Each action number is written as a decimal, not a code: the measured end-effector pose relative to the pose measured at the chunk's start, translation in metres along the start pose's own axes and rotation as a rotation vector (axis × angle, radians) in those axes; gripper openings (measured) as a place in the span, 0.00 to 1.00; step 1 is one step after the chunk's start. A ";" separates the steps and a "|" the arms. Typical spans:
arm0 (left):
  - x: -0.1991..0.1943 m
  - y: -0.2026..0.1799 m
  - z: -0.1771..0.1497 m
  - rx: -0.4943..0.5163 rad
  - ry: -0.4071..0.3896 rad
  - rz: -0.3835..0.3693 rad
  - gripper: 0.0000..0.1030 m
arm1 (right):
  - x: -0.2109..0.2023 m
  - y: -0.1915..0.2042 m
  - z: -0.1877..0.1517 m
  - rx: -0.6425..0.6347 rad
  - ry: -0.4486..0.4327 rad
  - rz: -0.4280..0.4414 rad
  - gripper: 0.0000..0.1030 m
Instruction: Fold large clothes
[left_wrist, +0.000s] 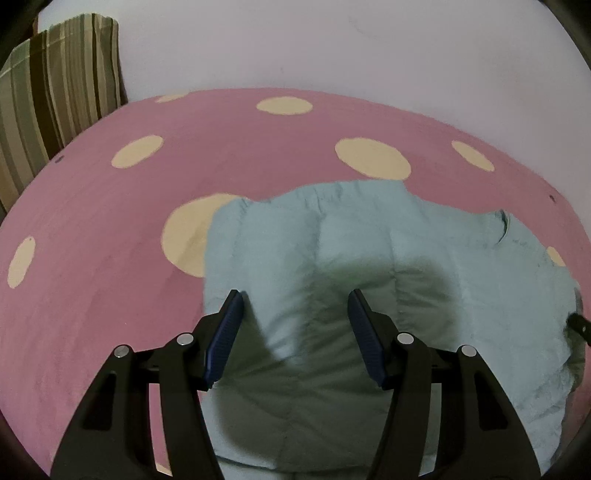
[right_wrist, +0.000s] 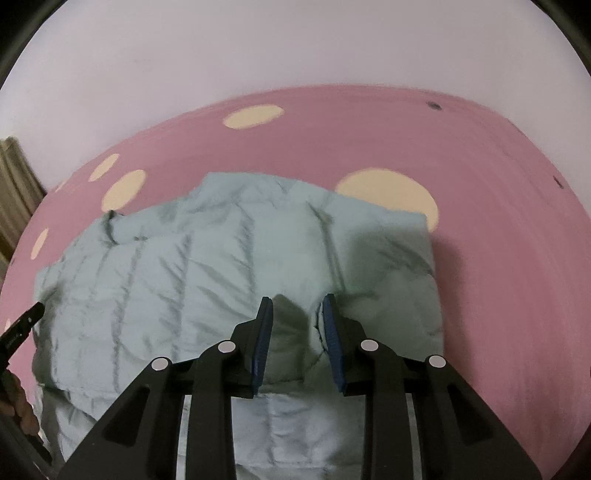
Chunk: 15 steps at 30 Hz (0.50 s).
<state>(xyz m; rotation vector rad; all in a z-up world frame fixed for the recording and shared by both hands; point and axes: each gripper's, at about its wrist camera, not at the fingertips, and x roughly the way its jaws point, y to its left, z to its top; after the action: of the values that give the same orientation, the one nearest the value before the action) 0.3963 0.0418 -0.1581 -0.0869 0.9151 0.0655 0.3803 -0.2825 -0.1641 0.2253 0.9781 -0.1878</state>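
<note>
A pale blue-green quilted jacket (left_wrist: 369, 243) lies folded over on a pink spotted bedspread (left_wrist: 110, 295). My left gripper (left_wrist: 295, 295) hangs above the jacket's left part, jaws wide apart and empty. In the right wrist view the jacket (right_wrist: 207, 258) fills the middle. My right gripper (right_wrist: 297, 301) is open, jaws partly apart, with a puffed fold of the jacket rising between the blue pads (right_wrist: 263, 332); the pads do not pinch it. The left gripper's tip shows at the left edge of the right wrist view (right_wrist: 22, 325).
A striped brown and green pillow (left_wrist: 51, 96) stands at the back left against a pale wall (left_wrist: 332, 44). The pink spotted bedspread (right_wrist: 498, 221) extends around the jacket on all visible sides.
</note>
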 end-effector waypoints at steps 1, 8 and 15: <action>0.000 0.000 -0.002 -0.003 0.000 -0.004 0.58 | 0.001 -0.003 -0.004 0.008 0.005 0.001 0.20; -0.001 0.005 -0.009 0.008 -0.010 0.000 0.58 | -0.016 -0.031 -0.044 0.040 0.020 0.025 0.11; -0.003 0.009 -0.011 0.011 -0.016 0.011 0.58 | -0.034 -0.039 -0.052 -0.018 -0.018 -0.072 0.42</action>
<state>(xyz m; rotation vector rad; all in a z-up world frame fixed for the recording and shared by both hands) 0.3850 0.0500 -0.1622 -0.0706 0.9004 0.0715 0.3107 -0.3037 -0.1678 0.1718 0.9702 -0.2468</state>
